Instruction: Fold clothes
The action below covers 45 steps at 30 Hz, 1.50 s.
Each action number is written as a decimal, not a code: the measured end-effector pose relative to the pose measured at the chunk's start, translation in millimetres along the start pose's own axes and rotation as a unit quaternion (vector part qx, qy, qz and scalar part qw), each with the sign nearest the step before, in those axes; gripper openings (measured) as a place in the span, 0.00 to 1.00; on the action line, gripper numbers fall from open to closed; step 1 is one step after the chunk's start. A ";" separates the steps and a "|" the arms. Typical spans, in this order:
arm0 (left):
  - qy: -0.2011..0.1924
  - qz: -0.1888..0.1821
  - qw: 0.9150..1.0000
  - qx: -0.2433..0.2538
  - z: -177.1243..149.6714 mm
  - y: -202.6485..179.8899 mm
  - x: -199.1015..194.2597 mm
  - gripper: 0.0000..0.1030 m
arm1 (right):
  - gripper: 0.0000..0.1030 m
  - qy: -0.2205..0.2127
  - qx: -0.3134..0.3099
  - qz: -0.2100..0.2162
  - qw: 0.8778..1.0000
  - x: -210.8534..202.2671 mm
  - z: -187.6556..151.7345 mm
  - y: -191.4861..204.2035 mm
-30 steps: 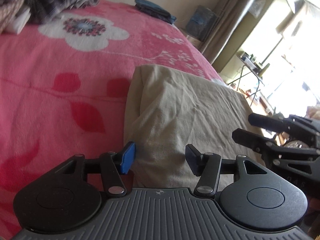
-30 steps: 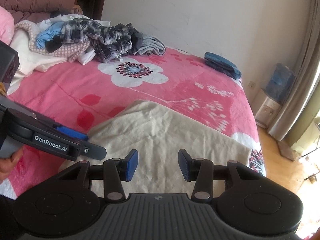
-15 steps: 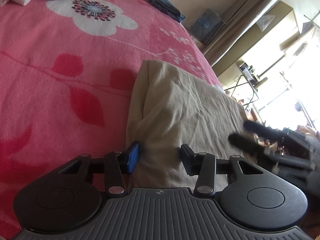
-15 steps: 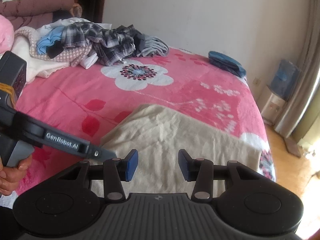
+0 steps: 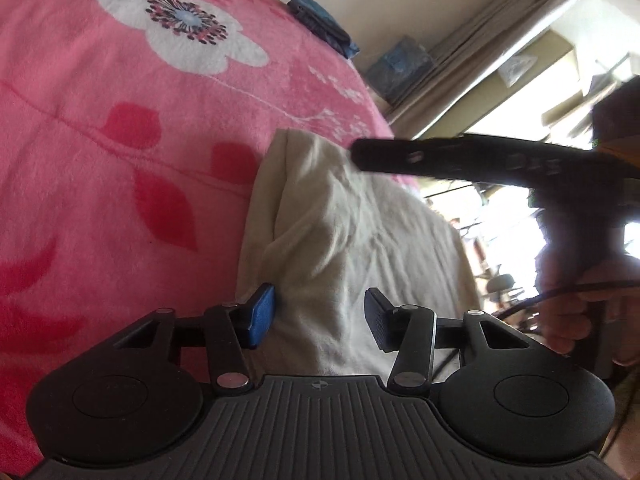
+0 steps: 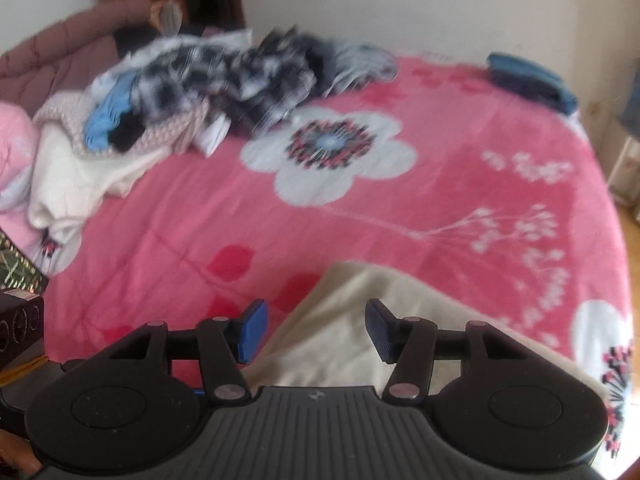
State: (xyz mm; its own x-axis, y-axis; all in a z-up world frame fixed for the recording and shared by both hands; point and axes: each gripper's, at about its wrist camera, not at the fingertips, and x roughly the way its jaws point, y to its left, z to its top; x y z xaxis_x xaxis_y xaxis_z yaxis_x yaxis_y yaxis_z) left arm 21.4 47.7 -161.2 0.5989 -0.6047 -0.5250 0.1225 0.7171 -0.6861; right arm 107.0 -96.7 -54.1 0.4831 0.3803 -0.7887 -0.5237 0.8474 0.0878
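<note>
A beige folded cloth (image 5: 352,240) lies on the pink flowered blanket (image 5: 120,80). My left gripper (image 5: 320,316) hovers low over the cloth's near left corner, its jaws opening; the fabric lies under the gap and the pads do not press on it. In the right wrist view my right gripper (image 6: 316,328) stands above the cloth (image 6: 360,320) at its far left corner, jaws opening, with nothing pinched. From the left wrist view the right gripper's fingers (image 5: 420,156) reach side-on over the cloth's far end, held by a hand (image 5: 568,280).
A heap of unfolded clothes (image 6: 224,80) and a cream garment (image 6: 72,184) lie at the bed's far left. A folded blue garment (image 6: 528,80) sits at the far right by the wall. A dark box (image 6: 16,320) stands at the left edge. Curtains (image 5: 500,40) hang beyond the bed.
The right gripper swung from the cloth's right side to above its far left corner and its jaws widened. The left gripper stayed at the near corner and rolled a little.
</note>
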 end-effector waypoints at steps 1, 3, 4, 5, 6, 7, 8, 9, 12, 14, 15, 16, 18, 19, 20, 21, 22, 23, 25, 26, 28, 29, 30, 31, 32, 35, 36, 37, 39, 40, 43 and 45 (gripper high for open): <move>0.000 -0.008 1.000 -0.004 0.2 1.6 -0.3 0.46 | 0.55 0.014 -0.006 -0.001 1.000 5.6 2.2 3.2; 0.001 -0.019 1.000 -0.014 0.9 5.1 0.2 0.47 | 0.55 0.038 -0.012 -0.008 0.999 15.5 6.0 8.3; 0.002 -0.020 1.000 -0.021 1.8 7.7 0.8 0.47 | 0.55 0.047 -0.014 -0.010 0.999 18.8 7.6 10.2; 0.001 -0.022 0.999 -0.028 2.5 10.5 0.3 0.47 | 0.55 0.050 -0.013 -0.010 0.999 19.9 8.8 11.3; -0.002 -0.023 0.999 -0.035 2.8 13.0 -1.2 0.47 | 0.55 0.054 -0.013 -0.010 0.998 21.0 10.0 12.4; -0.004 -0.019 0.999 -0.037 2.3 14.6 -2.2 0.49 | 0.55 0.057 -0.012 -0.009 0.998 21.7 11.2 13.0; -0.003 -0.013 0.999 -0.034 1.3 15.2 -2.7 0.50 | 0.56 0.059 -0.008 -0.006 0.998 21.4 12.3 12.6; -0.002 -0.009 1.000 -0.030 0.0 15.2 -2.7 0.50 | 0.56 0.063 -0.003 -0.003 0.998 21.4 13.1 12.0; -0.006 -0.002 1.000 -0.013 -3.7 10.8 -3.3 0.52 | 0.57 0.086 0.027 0.008 0.996 25.0 13.4 8.9; -0.009 0.005 1.000 0.008 -6.4 5.6 -2.6 0.53 | 0.57 0.099 0.044 0.013 0.994 26.6 11.8 8.1; -0.011 0.008 1.000 0.018 -7.8 3.7 -2.9 0.53 | 0.57 0.104 0.046 0.015 0.993 26.1 10.0 9.4; -0.013 0.009 1.000 0.024 -8.8 3.0 -3.9 0.53 | 0.56 0.109 0.046 0.015 0.993 26.6 7.5 10.9; -0.016 0.006 0.999 0.030 -10.6 5.2 -7.1 0.54 | 0.56 0.120 0.040 0.008 0.992 31.0 0.0 14.9; -0.017 0.005 0.999 0.030 -11.3 7.8 -8.9 0.54 | 0.56 0.126 0.037 0.004 0.991 33.1 -3.8 16.9; -0.017 0.004 0.999 0.029 -12.0 10.3 -10.7 0.54 | 0.55 0.131 0.034 0.001 0.991 35.3 -7.6 18.9; -0.016 0.003 0.999 0.028 -12.4 13.0 -12.0 0.54 | 0.55 0.134 0.032 -0.002 0.990 37.2 -10.8 20.5; -0.015 0.001 1.000 0.024 -12.2 15.5 -12.0 0.54 | 0.55 0.133 0.030 -0.004 0.991 38.3 -13.2 21.2; -0.015 0.000 1.000 0.019 -11.5 17.5 -11.4 0.54 | 0.55 0.131 0.028 -0.005 0.991 39.4 -15.5 21.9; -0.013 0.004 1.000 0.011 -10.3 20.6 -8.9 0.55 | 0.55 0.127 0.032 -0.003 0.991 39.1 -17.0 21.2; -0.011 0.006 1.000 0.007 -9.4 21.9 -7.4 0.55 | 0.55 0.125 0.036 -0.001 0.991 38.4 -16.8 19.9; -0.007 0.006 1.000 -0.003 -7.1 24.8 -4.5 0.56 | 0.55 0.124 0.047 0.004 0.991 36.9 -15.4 16.2; -0.005 0.002 1.000 -0.009 -6.2 26.2 -3.2 0.58 | 0.55 0.123 0.052 0.007 0.991 36.2 -14.7 14.3; -0.002 -0.004 1.000 -0.012 -5.2 26.9 -1.5 0.61 | 0.55 0.122 0.056 0.009 0.991 35.6 -14.2 12.7; 0.000 -0.008 1.000 -0.014 -4.3 27.1 -0.1 0.61 | 0.55 0.121 0.059 0.011 0.991 35.3 -14.4 11.5; 0.001 -0.012 1.000 -0.016 -3.7 27.0 0.7 0.61 | 0.55 0.121 0.062 0.013 0.991 35.0 -14.6 10.6; -0.009 -0.027 0.999 -0.022 -2.0 25.3 -3.3 0.61 | 0.55 0.119 0.069 0.016 0.990 34.5 -15.1 8.1; -0.016 -0.034 0.999 -0.022 -1.9 24.4 -6.6 0.61 | 0.55 0.118 0.071 0.017 0.990 34.0 -15.3 7.3; -0.021 -0.041 0.999 -0.021 -1.7 23.4 -9.6 0.61 | 0.55 0.117 0.073 0.018 0.990 33.0 -15.4 6.6; -0.026 -0.056 0.998 -0.024 -1.5 23.6 -12.9 0.61 | 0.55 0.115 0.077 0.021 0.990 31.2 -15.8 4.9; -0.025 -0.061 0.997 -0.030 -1.7 25.1 -12.7 0.61 | 0.55 0.114 0.081 0.023 0.990 30.3 -16.2 3.7; -0.011 -0.055 0.996 -0.062 -2.8 33.6 -7.4 0.61 | 0.55 0.112 0.091 0.028 0.989 27.9 -16.7 -0.3; 0.001 -0.052 0.995 -0.081 -5.8 39.8 -5.1 0.61 | 0.55 0.109 0.097 0.029 0.989 26.2 -16.6 -2.6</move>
State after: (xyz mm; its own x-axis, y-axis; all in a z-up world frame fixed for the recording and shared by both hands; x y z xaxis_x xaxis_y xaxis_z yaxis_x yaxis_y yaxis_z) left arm 18.6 77.4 -188.7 0.5878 -0.6732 -0.4487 0.0535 0.5858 -0.8087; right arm 109.3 -95.0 -85.2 0.2829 0.3589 -0.8895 -0.3905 0.8901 0.2349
